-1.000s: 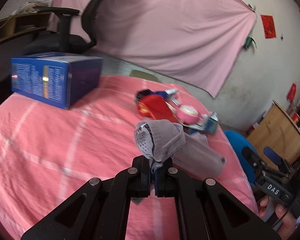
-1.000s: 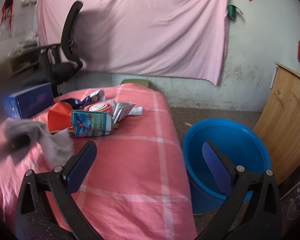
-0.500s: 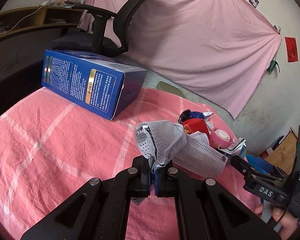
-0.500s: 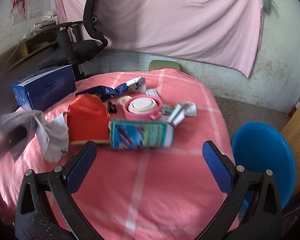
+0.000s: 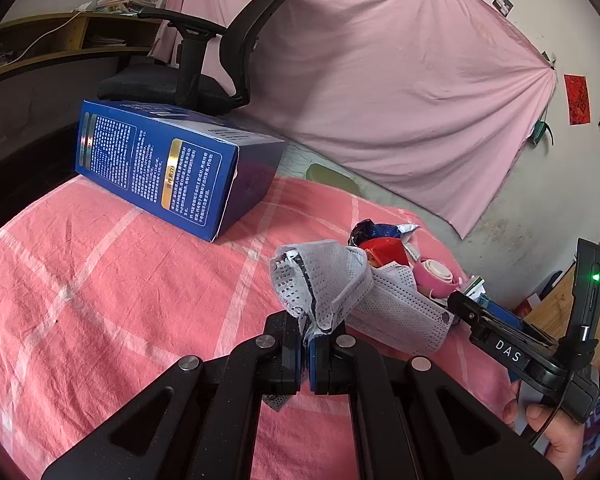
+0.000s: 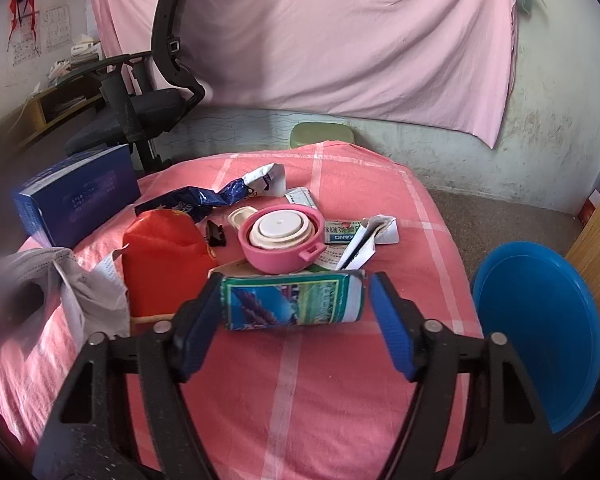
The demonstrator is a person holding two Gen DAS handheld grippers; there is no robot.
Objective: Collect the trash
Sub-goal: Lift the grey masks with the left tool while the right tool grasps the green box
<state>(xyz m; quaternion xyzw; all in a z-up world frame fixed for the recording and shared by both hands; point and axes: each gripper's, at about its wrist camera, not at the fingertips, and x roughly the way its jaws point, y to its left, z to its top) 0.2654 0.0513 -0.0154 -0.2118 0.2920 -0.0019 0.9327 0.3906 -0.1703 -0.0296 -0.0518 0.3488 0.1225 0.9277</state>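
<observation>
Between right tongs (image 6: pixel 296 316), carton (image 6: pixel 294 300), left view hides it

**Count of things on and around the counter**

Two hand-held grippers: the left (image 5: pixel 308 354) and the right (image 6: pixel 296 320). One grey face mask (image 5: pixel 340 292). One blue box (image 5: pixel 168 164). One green-and-blue carton (image 6: pixel 294 300). One pink pot (image 6: pixel 282 242). One red pouch (image 6: pixel 164 256). One blue wrapper (image 6: pixel 204 198). One blue bucket (image 6: pixel 540 328) at three o'clock. One office chair (image 6: pixel 148 92).
</observation>
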